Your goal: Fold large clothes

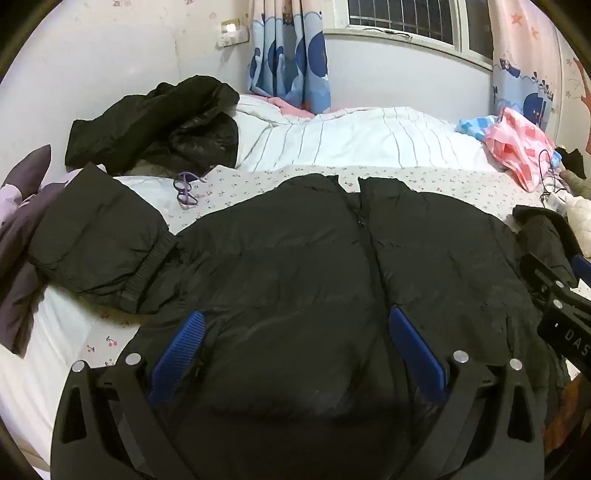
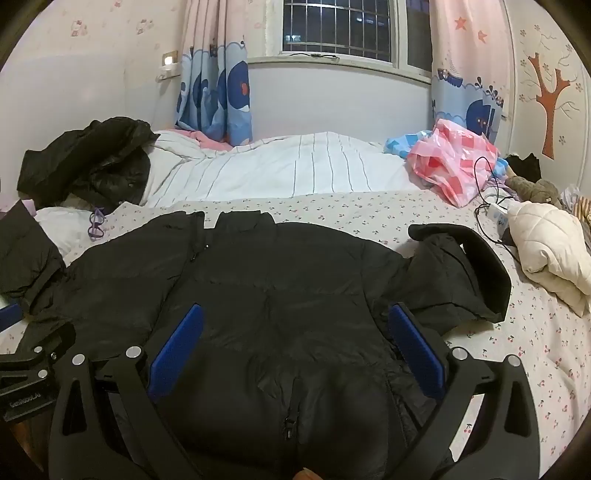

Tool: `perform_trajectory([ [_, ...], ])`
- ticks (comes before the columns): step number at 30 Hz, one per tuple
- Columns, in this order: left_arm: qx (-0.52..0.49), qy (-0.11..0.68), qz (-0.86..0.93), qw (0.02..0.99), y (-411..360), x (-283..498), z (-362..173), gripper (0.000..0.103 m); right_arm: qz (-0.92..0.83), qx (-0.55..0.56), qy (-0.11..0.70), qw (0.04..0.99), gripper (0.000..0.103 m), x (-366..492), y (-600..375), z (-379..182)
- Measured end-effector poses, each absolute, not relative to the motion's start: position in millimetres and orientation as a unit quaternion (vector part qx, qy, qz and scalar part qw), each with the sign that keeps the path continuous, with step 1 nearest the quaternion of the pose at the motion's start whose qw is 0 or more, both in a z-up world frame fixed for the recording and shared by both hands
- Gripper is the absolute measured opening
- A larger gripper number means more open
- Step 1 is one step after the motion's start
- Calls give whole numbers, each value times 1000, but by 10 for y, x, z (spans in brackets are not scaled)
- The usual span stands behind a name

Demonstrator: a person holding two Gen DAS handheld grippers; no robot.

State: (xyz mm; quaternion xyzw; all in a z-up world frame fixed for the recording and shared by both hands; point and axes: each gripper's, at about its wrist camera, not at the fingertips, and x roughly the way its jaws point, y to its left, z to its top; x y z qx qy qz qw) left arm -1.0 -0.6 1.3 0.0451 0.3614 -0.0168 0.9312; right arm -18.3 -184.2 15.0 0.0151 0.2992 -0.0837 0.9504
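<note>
Hovering open claws over jacket

A bed with a cherry-print sheet fills the room, a striped white duvet bunched against the far wall. Above it, a barred window shows darkness between whale-print curtains. A tree decal marks the right wall.

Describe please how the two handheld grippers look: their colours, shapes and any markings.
Both look alike. The left gripper and the right gripper each have two flat blue textured pads on curved black arms with triangular cut-outs and round silver pins. White lettering shows on each black body where the other camera catches it, only partly legible. No cables or sleeves are visible.
</note>
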Motion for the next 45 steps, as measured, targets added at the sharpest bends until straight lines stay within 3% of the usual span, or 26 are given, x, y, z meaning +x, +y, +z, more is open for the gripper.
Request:
perform_trajectory([
  [9,49,346,-15,937,33,-67,5,96,-87,15,300,950,97,-180,-1849,148],
  [16,25,391,-30,920,95,72,-57,96,-97,11,305,947,97,-156,-1859,106],
  [30,-2,359,-20,933,99,64,-21,96,-106,4,328,939,97,-103,-1918,41],
  [45,35,352,-21,935,-91,92,-30,96,-104,-1,343,934,97,-66,-1929,-23],
])
